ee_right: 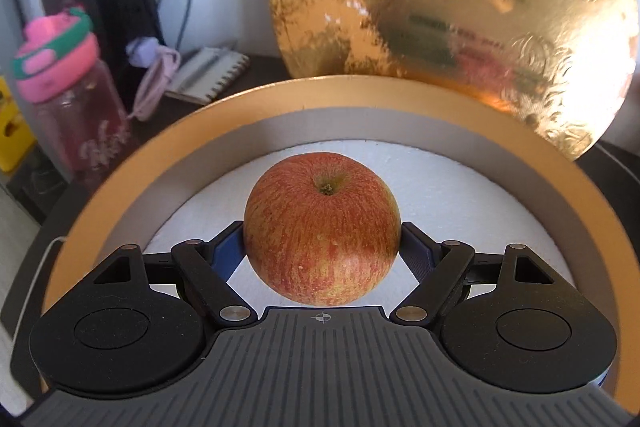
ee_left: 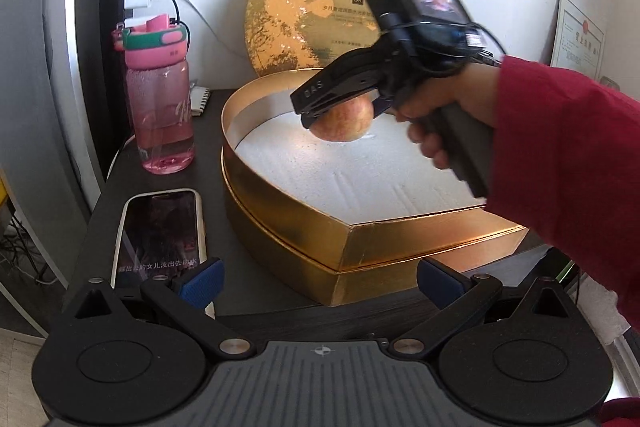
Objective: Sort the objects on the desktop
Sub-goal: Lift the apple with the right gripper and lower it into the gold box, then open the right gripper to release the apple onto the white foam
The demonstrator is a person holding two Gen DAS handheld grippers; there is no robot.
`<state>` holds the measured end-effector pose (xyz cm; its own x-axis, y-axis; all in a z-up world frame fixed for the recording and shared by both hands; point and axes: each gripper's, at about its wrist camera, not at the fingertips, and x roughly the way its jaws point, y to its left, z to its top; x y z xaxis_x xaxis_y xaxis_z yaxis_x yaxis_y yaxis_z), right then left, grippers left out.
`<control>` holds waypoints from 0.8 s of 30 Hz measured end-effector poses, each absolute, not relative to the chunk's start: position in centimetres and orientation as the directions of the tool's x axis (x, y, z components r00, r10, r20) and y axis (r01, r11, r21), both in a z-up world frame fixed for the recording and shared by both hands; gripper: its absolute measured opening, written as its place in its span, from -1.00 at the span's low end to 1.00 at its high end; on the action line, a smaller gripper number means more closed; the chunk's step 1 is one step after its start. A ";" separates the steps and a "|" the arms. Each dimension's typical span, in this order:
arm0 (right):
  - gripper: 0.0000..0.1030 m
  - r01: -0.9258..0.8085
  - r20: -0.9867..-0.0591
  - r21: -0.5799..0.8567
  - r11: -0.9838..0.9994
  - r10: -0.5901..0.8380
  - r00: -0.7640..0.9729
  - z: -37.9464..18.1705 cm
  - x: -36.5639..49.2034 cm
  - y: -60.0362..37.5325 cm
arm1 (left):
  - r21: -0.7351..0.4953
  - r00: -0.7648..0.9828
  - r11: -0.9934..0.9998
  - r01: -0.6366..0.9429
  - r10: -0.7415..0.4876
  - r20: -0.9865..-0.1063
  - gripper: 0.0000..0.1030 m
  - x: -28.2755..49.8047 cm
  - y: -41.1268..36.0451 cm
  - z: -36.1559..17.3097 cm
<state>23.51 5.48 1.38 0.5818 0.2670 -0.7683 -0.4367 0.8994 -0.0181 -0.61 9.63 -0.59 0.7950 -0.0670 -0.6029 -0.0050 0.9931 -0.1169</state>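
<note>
A red-yellow apple (ee_right: 322, 231) is clamped between the blue pads of my right gripper (ee_right: 322, 247), just above the white foam floor of a gold heart-shaped box (ee_right: 120, 183). In the left wrist view the same apple (ee_left: 344, 123) hangs in the right gripper (ee_left: 340, 107) over the box (ee_left: 280, 211); a hand in a red sleeve holds that tool. My left gripper (ee_left: 318, 281) is open at the box's near point, nothing between its fingers. A phone (ee_left: 160, 227) lies left of the box.
A pink water bottle (ee_left: 162, 107) stands at the back left on the dark desk (ee_left: 240, 287). The round gold lid (ee_left: 316, 7) leans on the wall behind the box. A spiral notebook (ee_right: 208, 75), chargers and cables sit at the back left.
</note>
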 end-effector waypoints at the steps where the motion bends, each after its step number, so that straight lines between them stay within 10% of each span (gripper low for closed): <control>1: 0.59 -0.434 -0.771 -0.020 0.901 0.263 0.581 1.2 23.8 5.7 | -0.121 0.794 0.993 -0.003 -0.071 -0.604 0.99 -0.6 9.7 -0.6; 24: 0.77 -0.471 -0.789 -0.033 0.882 0.266 0.554 1.5 23.2 5.7 | -0.123 0.776 0.992 -0.006 -0.073 -0.627 0.99 -0.8 9.3 -0.7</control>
<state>23.16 5.73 1.47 0.5540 0.2659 -0.7889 -0.4705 0.8818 -0.0333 -0.79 9.26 -0.74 0.7759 -0.0729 -0.6267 -0.0063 0.9923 -0.1233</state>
